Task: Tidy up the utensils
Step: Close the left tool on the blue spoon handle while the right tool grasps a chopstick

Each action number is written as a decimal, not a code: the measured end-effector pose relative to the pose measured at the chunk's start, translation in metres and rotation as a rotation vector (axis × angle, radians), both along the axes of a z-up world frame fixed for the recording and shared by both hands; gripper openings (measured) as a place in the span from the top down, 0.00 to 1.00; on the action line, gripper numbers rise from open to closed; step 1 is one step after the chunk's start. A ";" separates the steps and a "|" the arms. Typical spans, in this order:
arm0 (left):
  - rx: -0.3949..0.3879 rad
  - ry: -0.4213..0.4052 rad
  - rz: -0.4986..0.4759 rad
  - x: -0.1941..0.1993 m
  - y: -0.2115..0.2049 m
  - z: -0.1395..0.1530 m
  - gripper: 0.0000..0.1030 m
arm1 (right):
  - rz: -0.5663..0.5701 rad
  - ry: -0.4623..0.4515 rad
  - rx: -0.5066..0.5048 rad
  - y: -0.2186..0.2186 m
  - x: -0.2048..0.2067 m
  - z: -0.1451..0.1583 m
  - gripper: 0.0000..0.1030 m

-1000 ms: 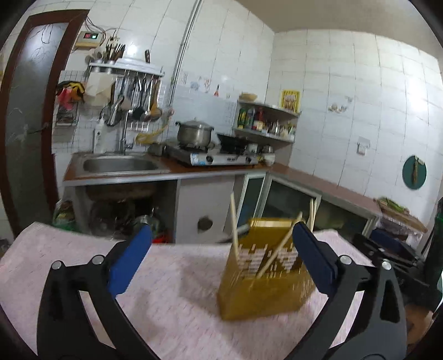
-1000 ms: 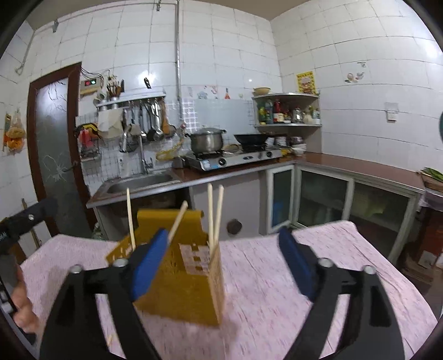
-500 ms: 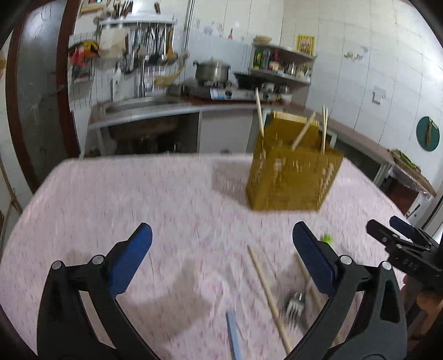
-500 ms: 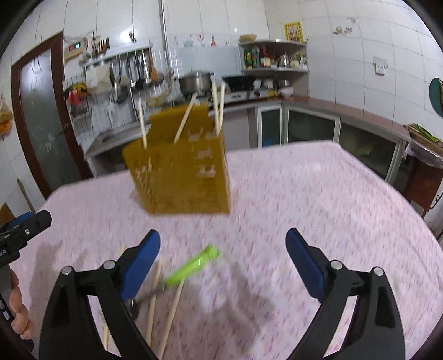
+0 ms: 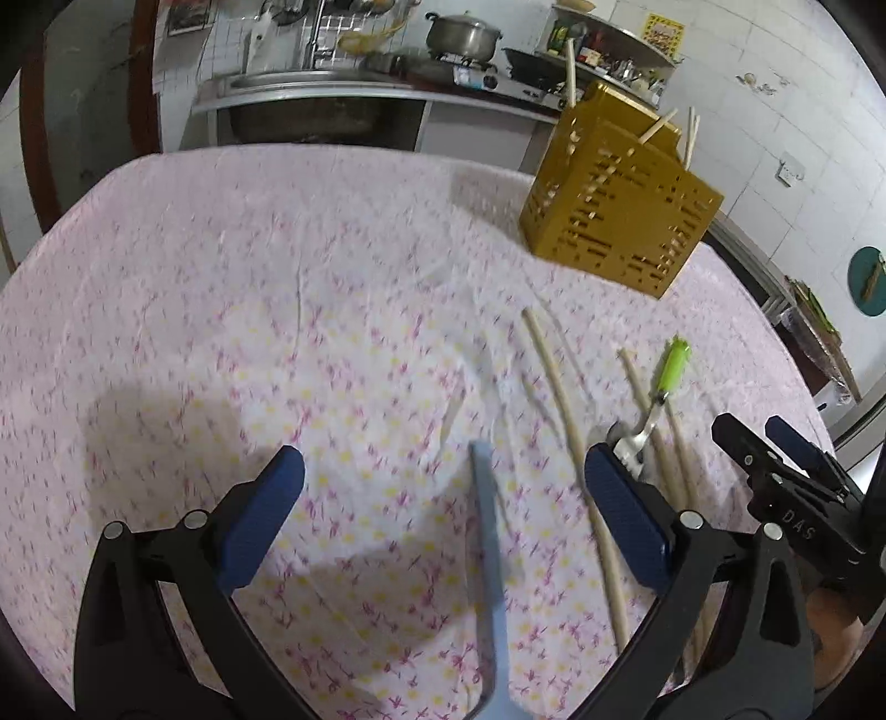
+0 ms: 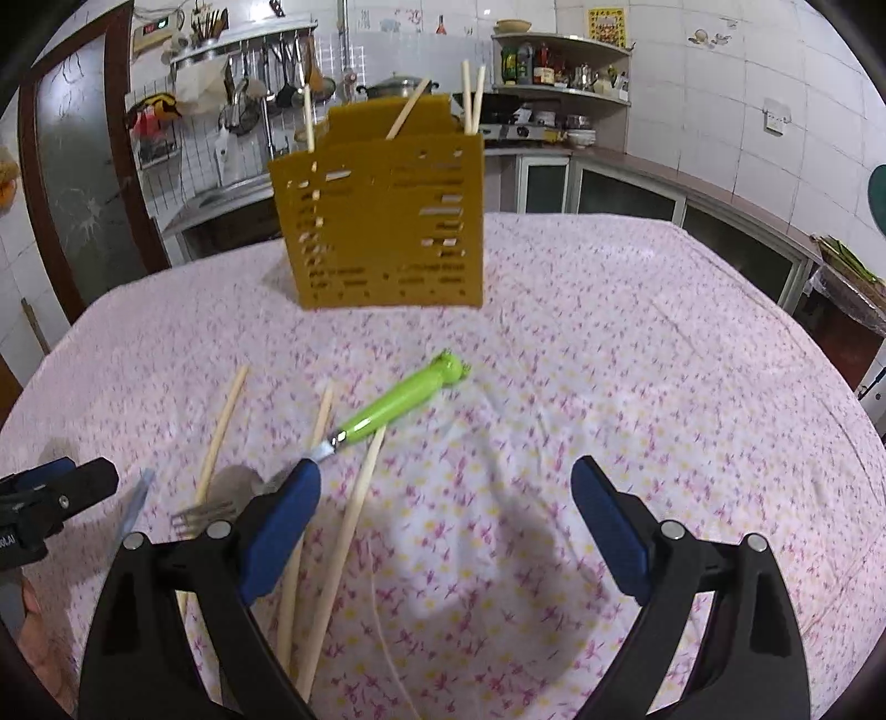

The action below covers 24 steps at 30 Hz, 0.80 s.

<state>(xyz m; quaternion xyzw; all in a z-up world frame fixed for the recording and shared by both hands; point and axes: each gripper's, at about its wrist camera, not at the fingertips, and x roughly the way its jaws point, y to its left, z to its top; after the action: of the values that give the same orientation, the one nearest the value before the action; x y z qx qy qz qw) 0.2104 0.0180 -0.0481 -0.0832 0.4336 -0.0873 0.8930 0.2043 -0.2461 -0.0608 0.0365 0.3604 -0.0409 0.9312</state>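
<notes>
I am now looking down at the pink flowered tablecloth (image 6: 609, 360); a second ago I was facing the kitchen. The mustard slotted plastic holder (image 6: 382, 221) is standing at 12 o'clock. Both my left gripper (image 5: 443, 498) and right gripper (image 6: 446, 509) are hanging apart, empty. The green-handled fork (image 6: 398, 401) is pointing its handle towards 1 o'clock, wooden chopsticks (image 6: 343, 531) lying beside it.

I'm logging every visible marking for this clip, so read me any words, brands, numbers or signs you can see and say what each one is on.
"DAS": white letters on the black body of the right gripper, seen from the left wrist.
Yellow poster on the wall tiles: printed, too small to read.
Bottles on the corner shelf: labels too small to read.
Box with a green display above the door: blurred, unreadable.
</notes>
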 end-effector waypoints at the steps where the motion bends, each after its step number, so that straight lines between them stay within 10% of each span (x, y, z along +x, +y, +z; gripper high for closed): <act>1: 0.015 0.000 0.000 -0.002 -0.002 -0.003 0.08 | 0.000 0.011 -0.003 0.001 0.001 -0.002 0.14; 24: 0.154 -0.009 -0.105 -0.005 -0.032 -0.012 0.68 | 0.096 0.130 -0.031 0.030 0.025 -0.016 0.87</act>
<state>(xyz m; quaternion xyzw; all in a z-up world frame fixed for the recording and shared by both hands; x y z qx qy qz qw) 0.2058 -0.0142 -0.0604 0.0088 0.4386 -0.1009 0.8929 0.2294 -0.2157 -0.0771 0.0021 0.4205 -0.0041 0.9073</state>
